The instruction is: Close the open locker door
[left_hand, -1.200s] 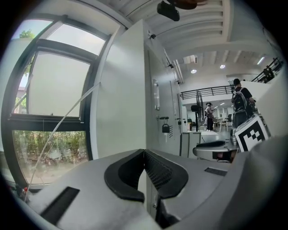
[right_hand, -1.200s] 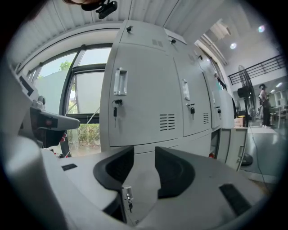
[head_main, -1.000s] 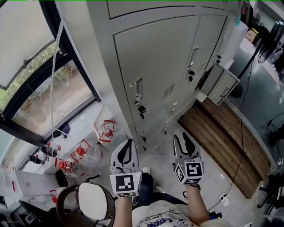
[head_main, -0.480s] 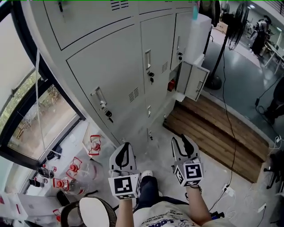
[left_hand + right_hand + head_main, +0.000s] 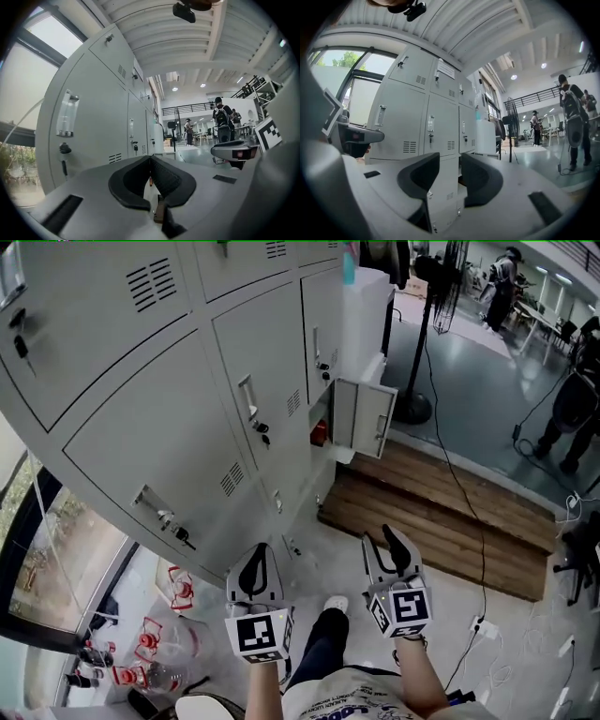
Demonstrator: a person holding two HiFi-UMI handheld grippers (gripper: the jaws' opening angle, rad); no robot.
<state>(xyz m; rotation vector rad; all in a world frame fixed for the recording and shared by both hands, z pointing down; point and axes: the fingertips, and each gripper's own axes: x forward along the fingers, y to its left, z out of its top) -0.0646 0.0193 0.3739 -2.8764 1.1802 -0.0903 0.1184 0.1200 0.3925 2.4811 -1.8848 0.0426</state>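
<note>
A row of grey lockers [image 5: 187,418] runs along the left. One small lower door, the open locker door [image 5: 362,418], stands swung out at the row's far end, with something red [image 5: 319,433] inside its compartment. Both grippers are held level over the floor, well short of that door. My left gripper [image 5: 257,551] has its fingertips together and nothing between them; in the left gripper view [image 5: 150,158] they meet in front of the locker fronts. My right gripper [image 5: 379,538] stands open and empty, and in the right gripper view [image 5: 450,171] it points at the lockers [image 5: 440,131].
A wooden platform [image 5: 441,512] lies on the floor below the open door. A floor fan's stand [image 5: 414,409] and a cable [image 5: 473,549] are beside it. Red-capped bottles [image 5: 150,638] sit on the floor at lower left. People [image 5: 567,413] stand at the far right.
The view has swung to the right along the locker row, and the open door now sits nearer the middle. Both grippers moved along with it, their jaws unchanged.
</note>
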